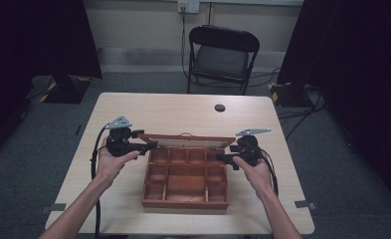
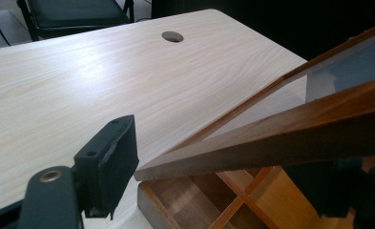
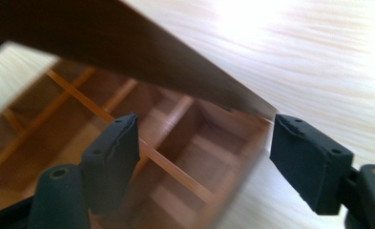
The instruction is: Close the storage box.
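Observation:
A brown wooden box (image 1: 185, 199) with several compartments lies in the middle of the table. Its glass-paned lid (image 1: 185, 140) is hinged at the back and stands partly raised. My left gripper (image 1: 150, 145) is at the lid's left front corner, open. In the left gripper view the lid frame (image 2: 271, 138) runs between the jaws of this gripper (image 2: 223, 152), resting against neither. My right gripper (image 1: 222, 158) is at the lid's right corner, also open. In the right gripper view the lid's corner (image 3: 252, 102) hangs just above the wide gap of that gripper (image 3: 206, 125), with the compartments (image 3: 185, 138) below.
The light wood table (image 1: 173, 112) has a round cable hole (image 1: 220, 107) behind the box. A black folding chair (image 1: 222, 56) stands beyond the far edge. Cables trail from both grippers along the person's forearms.

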Action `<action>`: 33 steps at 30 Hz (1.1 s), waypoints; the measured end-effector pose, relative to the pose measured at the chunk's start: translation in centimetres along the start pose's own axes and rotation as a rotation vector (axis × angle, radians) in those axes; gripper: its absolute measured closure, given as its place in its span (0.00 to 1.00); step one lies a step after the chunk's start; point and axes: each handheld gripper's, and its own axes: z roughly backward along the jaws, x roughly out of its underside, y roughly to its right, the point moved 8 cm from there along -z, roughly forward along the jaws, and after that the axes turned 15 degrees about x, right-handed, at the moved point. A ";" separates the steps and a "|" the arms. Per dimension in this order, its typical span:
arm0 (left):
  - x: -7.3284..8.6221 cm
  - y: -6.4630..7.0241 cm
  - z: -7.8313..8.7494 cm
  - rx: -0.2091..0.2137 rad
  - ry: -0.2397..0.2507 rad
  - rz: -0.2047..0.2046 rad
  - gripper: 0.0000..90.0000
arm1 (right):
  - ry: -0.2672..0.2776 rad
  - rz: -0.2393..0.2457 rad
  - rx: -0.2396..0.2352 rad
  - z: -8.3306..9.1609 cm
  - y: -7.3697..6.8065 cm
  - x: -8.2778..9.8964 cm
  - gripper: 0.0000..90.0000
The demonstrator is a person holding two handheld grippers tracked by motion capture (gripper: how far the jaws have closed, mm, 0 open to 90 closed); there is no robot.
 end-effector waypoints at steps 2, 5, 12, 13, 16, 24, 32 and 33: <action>0.0 0.0 0.0 0.000 -0.003 -0.001 0.23 | -0.002 0.015 0.019 0.1 0.3 0.0 0.29; -0.1 0.3 -0.1 0.006 -0.004 -0.007 0.23 | -0.010 0.008 0.089 0.3 1.8 0.0 0.32; 0.1 0.6 -0.4 0.010 -0.013 -0.020 0.23 | 0.004 -0.014 0.156 0.6 2.9 -0.3 0.37; 0.1 0.6 -0.5 0.015 -0.004 -0.012 0.23 | -0.001 -0.031 0.158 0.8 3.3 -0.4 0.36; 0.1 0.6 -0.4 0.018 0.003 -0.004 0.23 | 0.001 -0.035 0.156 1.0 3.5 -0.4 0.36; 0.2 0.6 -0.2 0.024 -0.007 -0.009 0.22 | 0.014 -0.061 0.157 2.1 4.4 -1.1 0.39; 0.5 1.0 -0.3 0.030 -0.022 -0.012 0.22 | 0.088 -0.028 0.131 5.0 4.1 -3.8 0.40; 0.6 1.1 -0.3 0.027 -0.025 -0.019 0.22 | 0.097 -0.024 0.121 5.2 3.9 -4.2 0.40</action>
